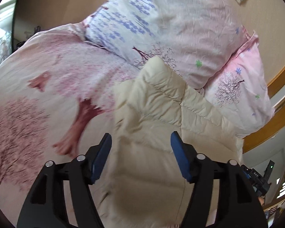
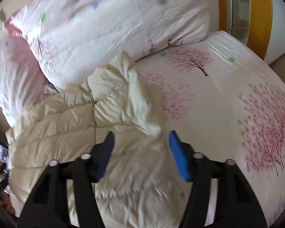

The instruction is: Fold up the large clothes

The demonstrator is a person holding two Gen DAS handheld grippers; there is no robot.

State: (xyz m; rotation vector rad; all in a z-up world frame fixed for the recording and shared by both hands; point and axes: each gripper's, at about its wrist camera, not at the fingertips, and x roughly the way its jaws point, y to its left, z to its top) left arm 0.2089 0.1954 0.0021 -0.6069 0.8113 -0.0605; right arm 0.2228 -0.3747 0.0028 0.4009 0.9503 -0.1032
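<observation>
Lying rumpled on the blossom-print bedsheet [image 2: 209, 114], the cream quilted jacket [image 1: 152, 114] reaches toward 12 o'clock, where it meets the pillows [image 1: 190, 28]. The left gripper [image 1: 141, 140] hangs over the jacket with its blue pads spread wide, pinching nothing. The right gripper [image 2: 141, 138] is likewise spread apart above the jacket's edge, with bare sheet from 1 to 4 o'clock.

Beige wall [image 1: 53, 1], wooden bed frame [image 1: 271, 121], perhaps a window [image 2: 237, 5] behind.
</observation>
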